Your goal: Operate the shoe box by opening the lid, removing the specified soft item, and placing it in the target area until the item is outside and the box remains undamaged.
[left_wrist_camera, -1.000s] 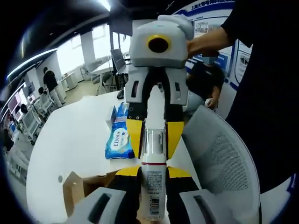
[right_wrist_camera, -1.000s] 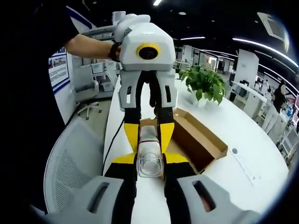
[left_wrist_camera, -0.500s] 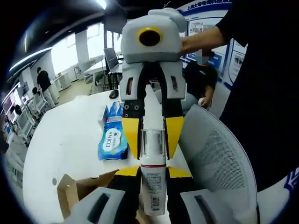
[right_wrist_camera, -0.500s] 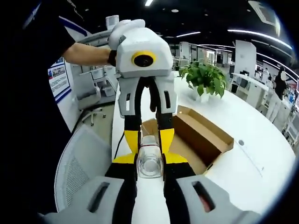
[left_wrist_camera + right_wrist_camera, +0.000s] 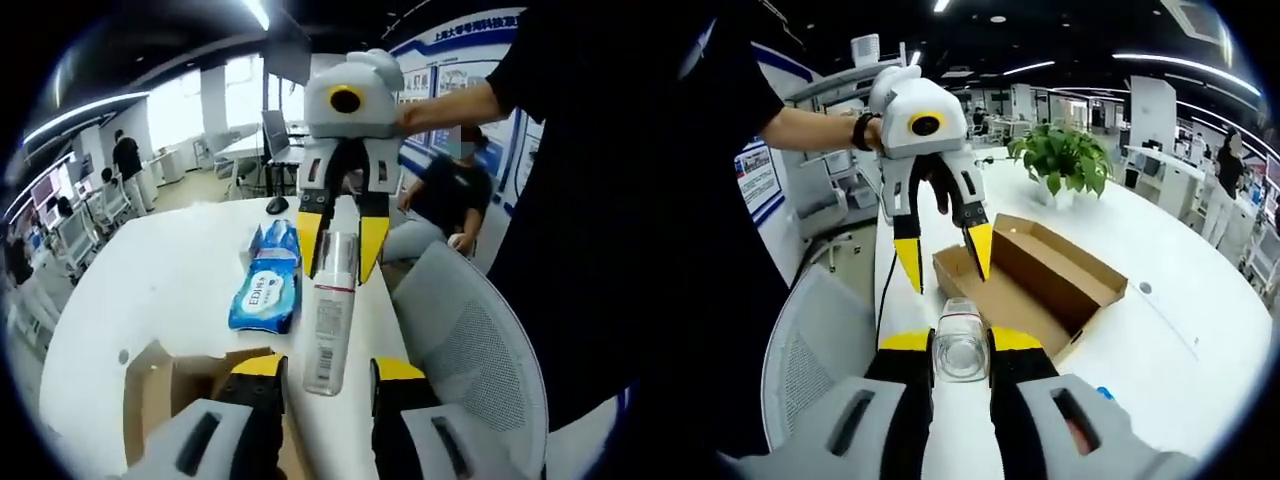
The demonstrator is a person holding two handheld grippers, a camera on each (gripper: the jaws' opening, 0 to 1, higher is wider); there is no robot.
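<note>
bottle of clear, light, stiff plastic (likely slippery) sits clamped at its cap end by the right gripper, best held mid-body, while the left gripper stands open and empty.

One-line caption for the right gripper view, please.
Right gripper holds a clear bottle end-on, while the open left gripper hangs above the open cardboard shoe box on a white table.

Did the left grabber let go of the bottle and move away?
Yes. The left gripper now hangs open, apart from the bottle, pulled back toward the shoe box. The right gripper holds the bottle alone.
</note>
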